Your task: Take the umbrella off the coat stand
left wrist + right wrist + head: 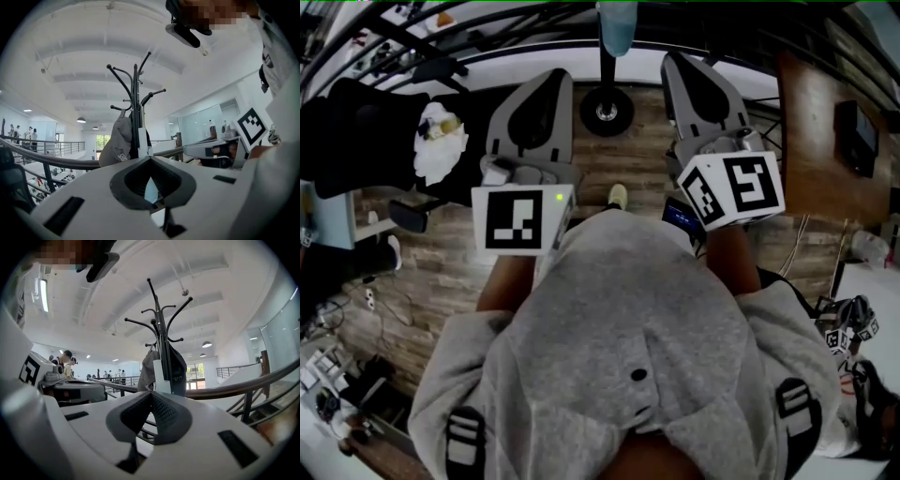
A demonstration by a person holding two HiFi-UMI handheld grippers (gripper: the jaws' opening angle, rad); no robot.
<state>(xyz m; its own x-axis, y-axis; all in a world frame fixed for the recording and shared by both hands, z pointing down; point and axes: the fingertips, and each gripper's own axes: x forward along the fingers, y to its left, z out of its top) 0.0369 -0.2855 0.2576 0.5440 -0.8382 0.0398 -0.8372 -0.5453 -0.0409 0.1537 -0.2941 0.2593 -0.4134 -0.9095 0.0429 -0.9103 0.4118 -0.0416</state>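
The black coat stand [607, 111] stands on the wooden floor straight ahead of me, its round base between my two grippers. A pale blue folded umbrella [617, 28] hangs along the pole. It shows as a pale strip [143, 140] in the left gripper view and as a pale strip [159, 373] in the right gripper view. The stand's hooks [136, 89] carry a grey cap [117, 143]; the right gripper view also shows a dark cap [179, 366]. My left gripper [551, 82] [150, 158] and right gripper [677, 64] [152, 393] point level at the stand, both shut and empty, short of it.
A curved dark handrail [243, 385] runs behind the stand, with a drop to a lower floor beyond. A black chair with dark clothing [366, 131] is at my left, a wooden surface [816, 122] at my right. Several people [65, 359] stand far off.
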